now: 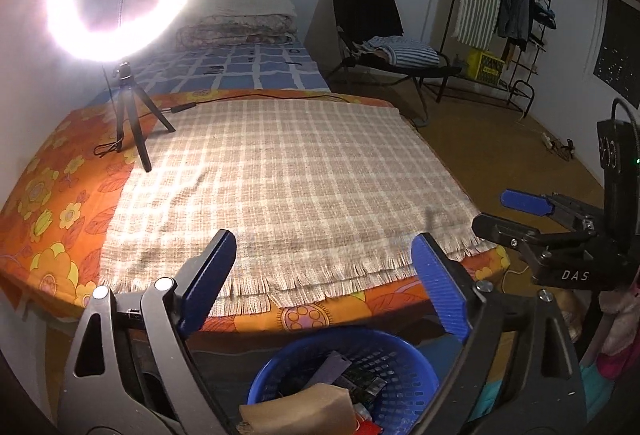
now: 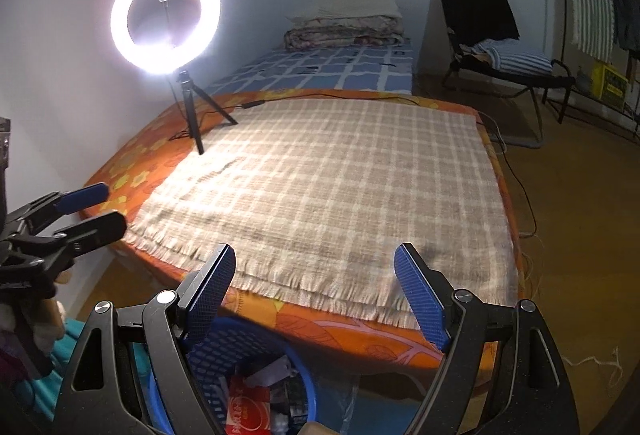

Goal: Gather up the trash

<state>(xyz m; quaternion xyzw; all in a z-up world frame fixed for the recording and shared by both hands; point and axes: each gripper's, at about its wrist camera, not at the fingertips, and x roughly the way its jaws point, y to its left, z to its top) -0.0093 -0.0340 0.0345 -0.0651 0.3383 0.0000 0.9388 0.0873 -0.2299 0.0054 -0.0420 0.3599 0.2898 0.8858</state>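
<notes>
Both the left gripper (image 1: 324,275) and the right gripper (image 2: 318,293) hang spread and empty, with the blue basket (image 1: 408,351) just beneath their jaws already holding the trash (image 1: 296,409), apparently so pieces fall straight in.

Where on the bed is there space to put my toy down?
The checked blanket is bare from its fringe up to the black cable at the far edge. The far-left corner is crowded by the ring light's tripod. The blue basket below is already full of trash.
</notes>
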